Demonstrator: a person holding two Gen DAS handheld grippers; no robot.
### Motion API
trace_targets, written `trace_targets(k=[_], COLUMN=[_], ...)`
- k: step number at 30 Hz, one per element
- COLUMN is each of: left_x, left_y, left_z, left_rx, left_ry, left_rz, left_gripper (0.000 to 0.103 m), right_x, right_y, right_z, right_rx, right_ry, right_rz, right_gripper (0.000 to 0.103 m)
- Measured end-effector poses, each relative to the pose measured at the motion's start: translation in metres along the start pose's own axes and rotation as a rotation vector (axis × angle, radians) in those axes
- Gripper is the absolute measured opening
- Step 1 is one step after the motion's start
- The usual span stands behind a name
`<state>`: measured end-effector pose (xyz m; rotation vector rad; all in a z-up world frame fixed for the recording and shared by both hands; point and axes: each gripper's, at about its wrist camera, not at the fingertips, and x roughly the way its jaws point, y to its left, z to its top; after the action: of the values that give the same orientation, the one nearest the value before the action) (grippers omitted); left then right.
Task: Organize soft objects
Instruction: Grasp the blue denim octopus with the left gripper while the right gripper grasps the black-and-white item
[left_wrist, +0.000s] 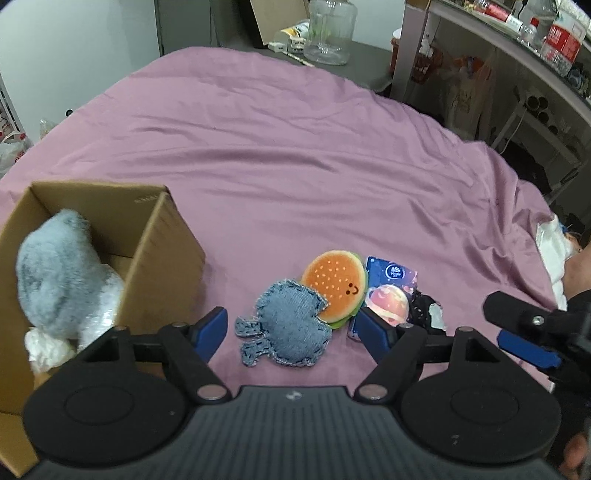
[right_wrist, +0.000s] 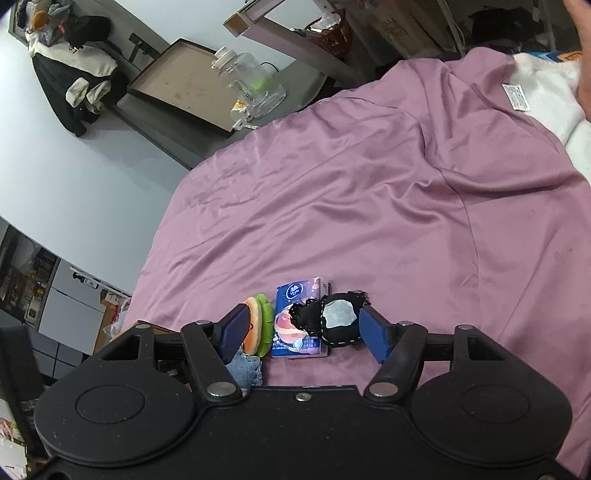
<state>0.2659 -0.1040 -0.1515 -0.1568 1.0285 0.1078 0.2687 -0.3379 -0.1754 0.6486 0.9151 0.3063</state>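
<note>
In the left wrist view an open cardboard box (left_wrist: 162, 251) stands at the left on the mauve sheet (left_wrist: 295, 166), with a blurred grey plush toy (left_wrist: 62, 273) inside it. My left gripper (left_wrist: 293, 330) is open, and a denim soft toy (left_wrist: 288, 328) lies between its fingers. A burger plush (left_wrist: 336, 288), a tissue pack (left_wrist: 388, 291) and a black soft toy (left_wrist: 428, 314) lie to the right. My right gripper (right_wrist: 304, 328) is open over the black soft toy (right_wrist: 332, 321) and tissue pack (right_wrist: 291, 295), with the burger plush (right_wrist: 258, 325) by its left finger.
A clear jar (left_wrist: 328, 33) stands on a grey table beyond the bed. Cluttered shelves (left_wrist: 535, 55) run along the right. A white blanket (right_wrist: 546, 99) lies at the bed's far right, where a hand (right_wrist: 583, 55) shows. White wrapping (left_wrist: 44, 347) sits under the grey plush.
</note>
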Motion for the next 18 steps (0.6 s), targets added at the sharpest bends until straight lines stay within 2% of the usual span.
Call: trace_targets(k=[8,15,16,18], left_x=[0.033,0.049,0.049,0.047], left_y=[-0.011,-0.014,-0.014,-0.012], left_z=[-0.007,-0.013,-0.014,-0.016], left_rx=[0.085,0.112,0.114,0.116], left_ry=[0.047,0.071,0.068,0.056], left_rz=[0.061,0.08,0.079,0.095], left_gripper=[0.077,0.076,0.074,0.05], right_x=[0.007,0.012,0.014,0.017], right_y=[-0.004,-0.007,-0.008,-0.008], right_z=[-0.002,-0.001,-0.001,-0.002], right_rx=[0.022,0.031,0.032,0.027], right_ry=[0.018,0.028,0.03,0.032], right_rz=[-0.008,-0.018,-0.021,-0.037], right_gripper=[0.065,0.065,0.065,0.065])
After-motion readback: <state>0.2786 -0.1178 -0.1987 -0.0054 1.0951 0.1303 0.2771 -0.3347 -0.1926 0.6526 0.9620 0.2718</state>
